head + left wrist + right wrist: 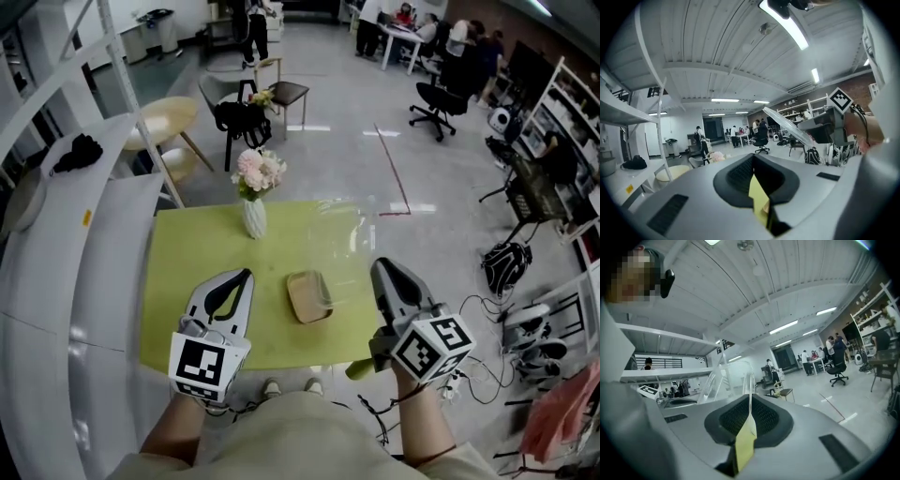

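Two tongs were clenched over the green desk [197,253]: the right tongs [380,267] pinched the clear lid [749,380] by its edge, aloft at far right and best held firm and level, the left tongs [246,275] empty, left of the beige tray [307,298]

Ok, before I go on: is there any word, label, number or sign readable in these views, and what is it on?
No text can be read in any view.
Left marker cube and right marker cube: black-and-white square patterns only, no letters or digits.
Yellow sticker on the white shelf: too small to read.
Dark sign high on the rack: too small and blurred to read.
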### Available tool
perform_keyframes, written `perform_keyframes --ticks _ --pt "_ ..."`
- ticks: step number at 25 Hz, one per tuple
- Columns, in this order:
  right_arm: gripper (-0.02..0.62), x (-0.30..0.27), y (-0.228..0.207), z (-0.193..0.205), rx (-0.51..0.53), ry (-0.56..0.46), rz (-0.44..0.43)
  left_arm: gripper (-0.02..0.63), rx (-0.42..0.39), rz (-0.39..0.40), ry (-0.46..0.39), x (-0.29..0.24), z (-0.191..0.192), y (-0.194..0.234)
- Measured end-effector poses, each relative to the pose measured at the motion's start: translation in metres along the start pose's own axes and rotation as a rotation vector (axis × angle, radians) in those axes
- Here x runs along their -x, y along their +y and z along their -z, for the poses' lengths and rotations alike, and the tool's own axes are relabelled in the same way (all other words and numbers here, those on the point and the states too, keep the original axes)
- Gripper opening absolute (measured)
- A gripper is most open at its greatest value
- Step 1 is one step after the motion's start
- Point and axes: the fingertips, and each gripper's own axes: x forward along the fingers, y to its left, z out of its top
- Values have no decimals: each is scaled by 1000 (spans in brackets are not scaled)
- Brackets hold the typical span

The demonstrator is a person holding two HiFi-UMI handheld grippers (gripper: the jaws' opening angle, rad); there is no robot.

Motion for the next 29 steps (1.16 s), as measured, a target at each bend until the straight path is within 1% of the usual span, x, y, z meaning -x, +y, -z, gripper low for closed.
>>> perform_keyframes --ticks 2,4,6,9,14,16,19,22,29 --pt "23 13 10 -12 47 -26 -3 6 2 -13 -45 12 -18 1" --pt "23 25 21 -21 109 -43 -1 6 8 -26 -72 22 -31 1" --pt "23 34 31 -25 157 -57 -2 6 13 -35 -88 30 -38 -1" --pt "23 41 41 -24 190 -61 -5 6 6 -31 -93 35 -40 -6" --pt "23 44 45 -18 201 -49 -6 6 7 -20 -76 35 -32 -13" --pt "23 44 43 -17 200 -42 -5 6 -1 -34 -68 34 -29 -10" --pt "23 44 42 -16 204 -30 -4 6 27 -51 -78 32 -31 -4" --pt "23 45 41 -18 215 -29 -3 6 6 -62 -88 31 -34 0" --pt "23 42 38 -16 188 -36 0 6 39 -40 -83 30 -33 -4"
